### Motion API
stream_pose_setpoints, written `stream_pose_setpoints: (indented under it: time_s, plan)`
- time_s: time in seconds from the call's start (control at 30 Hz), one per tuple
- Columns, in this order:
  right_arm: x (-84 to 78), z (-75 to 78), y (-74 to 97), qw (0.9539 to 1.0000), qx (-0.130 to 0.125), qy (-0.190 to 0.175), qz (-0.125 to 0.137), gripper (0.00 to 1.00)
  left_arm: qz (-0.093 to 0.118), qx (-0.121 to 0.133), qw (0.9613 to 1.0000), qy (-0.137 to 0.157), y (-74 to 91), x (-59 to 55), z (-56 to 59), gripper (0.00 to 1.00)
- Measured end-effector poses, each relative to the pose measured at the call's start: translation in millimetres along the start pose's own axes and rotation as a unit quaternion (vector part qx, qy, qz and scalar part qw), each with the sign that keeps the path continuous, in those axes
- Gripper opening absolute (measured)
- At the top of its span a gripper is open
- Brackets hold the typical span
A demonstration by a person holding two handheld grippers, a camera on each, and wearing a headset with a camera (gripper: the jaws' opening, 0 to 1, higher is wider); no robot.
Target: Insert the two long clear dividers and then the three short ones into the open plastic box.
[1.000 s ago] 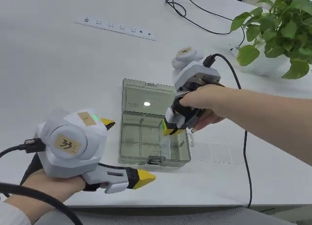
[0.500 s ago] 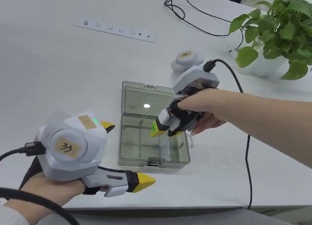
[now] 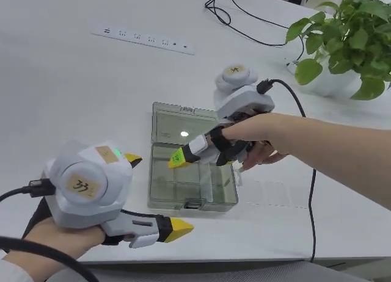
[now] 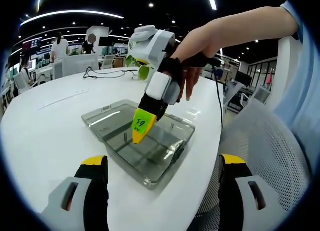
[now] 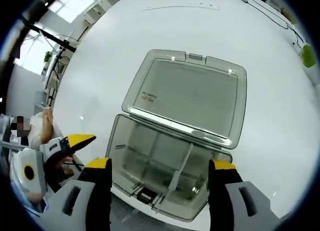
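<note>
The white counter (image 3: 73,80) carries everything. On it the open plastic box (image 3: 217,202) sits near my edge, its lid (image 3: 183,120) laid flat behind it. My right tool (image 5: 159,166) hovers over the box, jaws wide apart and empty. My left tool (image 4: 162,161) hangs low near the counter's front edge, also spread open with nothing in it.

Inside the box some fitted dividers (image 5: 181,163) already stand as a grid, though I cannot count them through the clear plastic. Just right of the box, flat on the counter, lie what look like the loose dividers (image 3: 275,193), faint and hard to make out.

I judge them light, thin and stiff with a little flex. They are likely slick between the pads and awkward to lift while lying flat. I'd take one by a long edge near its middle and pinch gently, so it neither bows nor skates away.
</note>
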State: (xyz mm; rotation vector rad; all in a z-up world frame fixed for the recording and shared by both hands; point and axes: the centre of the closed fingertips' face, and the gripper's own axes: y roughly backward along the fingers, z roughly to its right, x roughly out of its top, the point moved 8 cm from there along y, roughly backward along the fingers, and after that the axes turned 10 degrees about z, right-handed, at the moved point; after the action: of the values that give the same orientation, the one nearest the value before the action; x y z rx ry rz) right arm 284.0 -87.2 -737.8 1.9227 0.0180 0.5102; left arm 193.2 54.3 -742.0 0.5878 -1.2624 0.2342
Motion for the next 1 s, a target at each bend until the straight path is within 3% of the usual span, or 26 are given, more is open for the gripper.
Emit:
stream_pose_setpoints:
  time_s: [0.13,0.23,0.4,0.43,0.47,0.53,0.57,0.77,0.83,0.87,0.9,0.97,1.0]
  plan:
    - [1.8,-5.5,3.8,0.9993,0.018,0.015,0.028,0.88,-0.001,0.001,1.0,-0.001,0.7,0.6,-0.5,0.93]
    - [0.5,-5.9,6.5,0.999,0.026,0.02,0.031,0.87,-0.001,0.002,1.0,-0.002,1.7,1.2,-0.4,0.93]
    - [2.6,-13.9,17.7,0.9953,0.048,0.035,0.077,0.89,-0.001,0.005,1.0,-0.003,3.8,2.6,-0.6,0.93]
    - [4.9,-15.4,20.3,0.9924,0.056,0.045,0.1,0.89,-0.001,0.006,1.0,-0.002,4.1,2.5,-1.1,0.93]
    - [3.6,-15.0,23.3,0.9925,0.054,0.041,0.102,0.91,-0.001,0.008,1.0,-0.002,4.7,2.6,-1.5,0.93]
    - [7.6,-11.1,23.4,0.9867,0.066,0.048,0.141,0.91,-0.003,0.01,0.9999,-0.001,5.8,2.5,-2.2,0.93]
    - [5.1,-9.1,27.2,0.9881,0.059,0.041,0.136,0.92,-0.003,0.011,0.9999,-0.001,6.4,2.6,-2.5,0.93]
    - [8.7,3.6,36.5,0.9769,0.058,0.036,0.203,0.95,-0.005,0.016,0.9999,0.001,8.9,3.1,-4.3,0.93]
    - [8.6,5.7,41.5,0.9718,0.062,0.032,0.225,0.95,-0.004,0.019,0.9998,0.005,9.6,3.4,-5.4,0.93]
    - [10.7,7.2,43.7,0.965,0.063,0.046,0.25,0.96,-0.004,0.021,0.9998,0.005,9.9,3.4,-6.0,0.93]
    - [9.3,9.2,45.6,0.9645,0.057,0.051,0.253,0.97,-0.004,0.022,0.9997,0.006,10.3,3.5,-6.7,0.93]
    - [8.9,11.8,49.4,0.9555,0.057,0.082,0.278,0.99,-0.005,0.025,0.9996,0.009,11.5,3.6,-8.2,0.93]
    - [5.5,12.4,49.8,0.9597,0.053,0.073,0.266,1.0,-0.005,0.027,0.9996,0.01,12.0,3.6,-9.1,0.93]
